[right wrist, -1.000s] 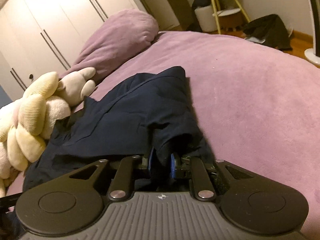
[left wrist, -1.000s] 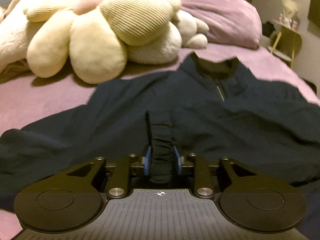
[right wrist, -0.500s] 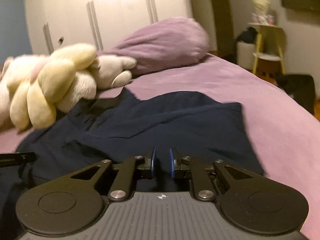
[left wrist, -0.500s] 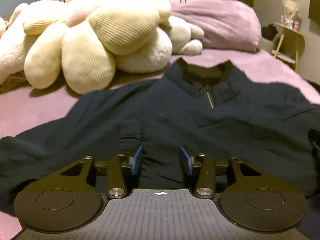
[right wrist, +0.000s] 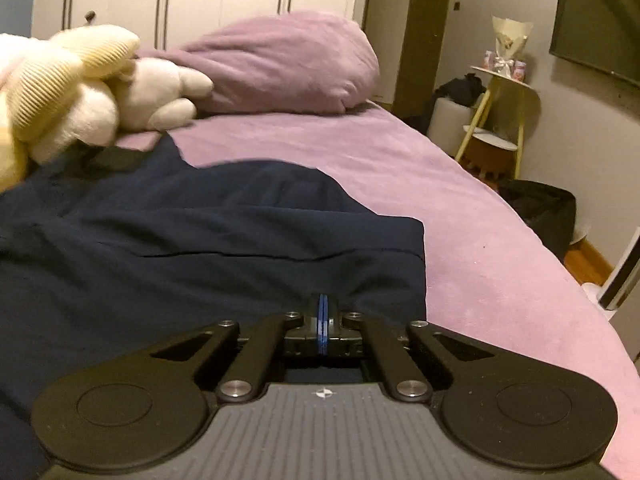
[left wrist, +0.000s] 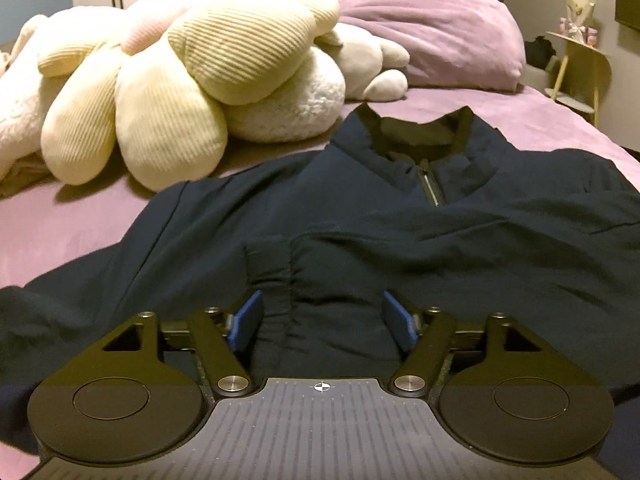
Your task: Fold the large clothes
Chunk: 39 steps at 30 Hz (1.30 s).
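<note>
Jacket (left wrist: 400,216) — navy, zipped, collar toward the plush toys (left wrist: 180,92) — lies spread on the purple bed (right wrist: 460,208), its gathered cuff between the left gripper (left wrist: 324,316)'s opening, untouching jaws, while the right gripper (right wrist: 323,320) is clenched, perhaps pinching a fabric edge.

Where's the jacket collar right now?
In the left wrist view the jacket's collar sits upper centre, pointing toward the purple pillow, just right of the cream flower cushion.
</note>
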{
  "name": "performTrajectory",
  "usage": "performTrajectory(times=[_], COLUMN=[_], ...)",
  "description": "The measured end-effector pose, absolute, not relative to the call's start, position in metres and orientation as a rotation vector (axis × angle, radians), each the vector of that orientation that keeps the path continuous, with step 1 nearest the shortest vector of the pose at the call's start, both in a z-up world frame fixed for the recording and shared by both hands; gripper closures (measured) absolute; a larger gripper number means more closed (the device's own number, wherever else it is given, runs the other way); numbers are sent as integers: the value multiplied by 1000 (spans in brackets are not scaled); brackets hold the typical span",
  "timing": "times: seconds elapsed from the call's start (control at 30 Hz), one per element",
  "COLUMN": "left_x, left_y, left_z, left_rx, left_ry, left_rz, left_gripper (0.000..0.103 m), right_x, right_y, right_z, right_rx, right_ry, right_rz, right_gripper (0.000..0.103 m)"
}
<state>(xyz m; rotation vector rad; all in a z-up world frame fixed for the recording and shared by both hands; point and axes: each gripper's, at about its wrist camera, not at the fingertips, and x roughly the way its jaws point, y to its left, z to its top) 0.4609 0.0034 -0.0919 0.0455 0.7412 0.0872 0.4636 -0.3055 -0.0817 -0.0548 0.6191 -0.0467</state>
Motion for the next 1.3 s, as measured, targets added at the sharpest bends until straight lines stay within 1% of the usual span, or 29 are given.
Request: performTrajectory(times=[0.1,0.2,0.3,0.4,0.53,0.6,0.63,0.73,0.8,0.83,0.9,1.03,1.17,1.3], left_x=[462,465,464,463,460,456,455,451,452,453,455,453,424,365], left_y=[10,15,13,16,20,22,23,26,28,30,34,38,59,116], left_z=[-97,-101,-102,-103,-97,-94,-94,-96,-100,-102,-104,-101,-79,-50], left_rx=[12,-52,-29,-34,-49,-59,-69,-77,-65,-68,-84,-94,-165,-212], left_ry=[756,778,769,768,781,779,778,776,775,778,783,790,779,712], left_rz=[91,105,110,107,118,122,122,114,105,97,94,90,85,88], left_gripper=[18,14,11,9,8,8,8,8,5,4,0,0,0,0], right_x=[432,415,414,418,422,422,421,413,414,417,423,427,426,422], right_y=[-311,-320,-331,-326,-325,-320,-316,-294,-274,-264,-249,-247,-246,-233], right_z=[-77,-90,-99,-101,-99,-88,-81,-67,-73,-80,-98,-109,-107,-88], right_rx=[-16,-58,-29,-62,-69,-68,-58,-27,-57,-80,-137,-165,-189,-226], right_ry=[601,612,605,602,606,631,631,608,630,649,694,673,677,713], right_rz=[27,32,38,13,8,-19,-29,45,93,114,116,111,117,28], right_gripper=[103,103,103,103,103,103,98,98,98,98,98,98,98,95])
